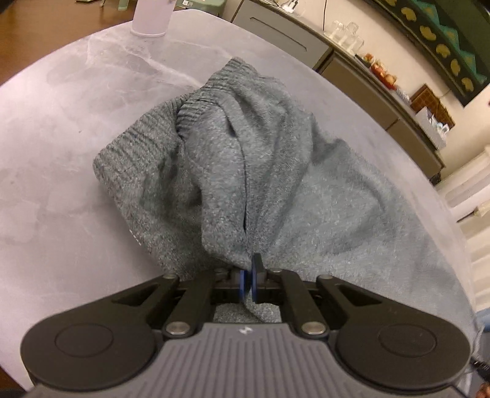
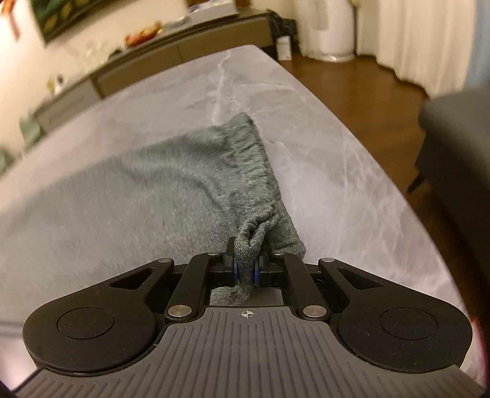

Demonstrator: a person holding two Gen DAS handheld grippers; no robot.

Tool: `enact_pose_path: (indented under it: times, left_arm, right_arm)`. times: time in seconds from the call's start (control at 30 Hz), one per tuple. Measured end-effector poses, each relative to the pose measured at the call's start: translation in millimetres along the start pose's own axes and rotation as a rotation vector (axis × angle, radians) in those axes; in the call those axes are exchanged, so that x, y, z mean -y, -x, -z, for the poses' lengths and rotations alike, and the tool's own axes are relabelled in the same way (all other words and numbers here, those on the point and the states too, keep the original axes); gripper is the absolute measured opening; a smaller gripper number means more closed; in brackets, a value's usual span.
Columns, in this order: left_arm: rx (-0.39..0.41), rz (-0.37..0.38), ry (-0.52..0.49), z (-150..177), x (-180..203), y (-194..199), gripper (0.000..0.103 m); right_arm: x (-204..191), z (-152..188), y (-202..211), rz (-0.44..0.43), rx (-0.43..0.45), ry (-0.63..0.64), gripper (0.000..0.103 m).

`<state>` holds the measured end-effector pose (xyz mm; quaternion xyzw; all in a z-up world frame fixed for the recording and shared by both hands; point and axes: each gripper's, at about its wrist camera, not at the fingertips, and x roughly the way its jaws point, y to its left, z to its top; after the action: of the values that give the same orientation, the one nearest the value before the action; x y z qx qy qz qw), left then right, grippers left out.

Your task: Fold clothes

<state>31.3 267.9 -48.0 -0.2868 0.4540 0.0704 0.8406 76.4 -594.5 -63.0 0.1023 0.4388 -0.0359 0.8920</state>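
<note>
A grey-blue knit sweater [image 1: 260, 171] lies bunched on the pale marble table [image 1: 61, 153], its ribbed hem and cuff at the far end. My left gripper [image 1: 249, 275] is shut on a fold of the sweater at its near edge, the cloth pinched between the blue pads. In the right wrist view the same sweater [image 2: 171, 183] spreads flat to the left. There my right gripper [image 2: 245, 263] is shut on a rolled bunch of knit near the table's right edge. The fabric hides the fingertips of both grippers.
A pale cup [image 1: 151, 16] stands at the table's far end. A long grey sideboard [image 1: 361, 79] with glasses and fruit runs along the wall. To the right are the wooden floor [image 2: 361, 91], a dark chair [image 2: 453, 147] and white curtains [image 2: 422, 36].
</note>
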Motion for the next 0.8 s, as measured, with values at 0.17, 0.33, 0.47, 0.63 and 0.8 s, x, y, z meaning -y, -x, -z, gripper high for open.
enact_pose_path:
  times: [0.17,0.33,0.47,0.63,0.8]
  left_arm:
    - [0.037,0.077,0.021,-16.6,4.0,-22.1,0.007]
    - [0.064,0.120,0.003,-2.9,-0.5,-7.1,0.010]
    - [0.171,0.144,0.063,0.2,-31.9,27.7,0.020]
    - [0.229,0.217,0.201,-29.7,-66.8,32.6,0.022]
    - [0.124,0.186,0.217,-49.2,-65.1,-1.3,0.020]
  right_arm:
    - [-19.1,-13.5,-11.7,0.132,0.045,0.097,0.007]
    - [-36.2,-30.4,-23.1,0.256,0.038,0.144,0.015]
    - [-39.9,-32.1,2.9,0.348,0.049,0.116,0.042]
    - [-92.4,-46.6,77.8,0.331,0.261,0.033,0.056]
    - [-266.0,-24.1,105.5,0.014,0.320,0.338,0.061]
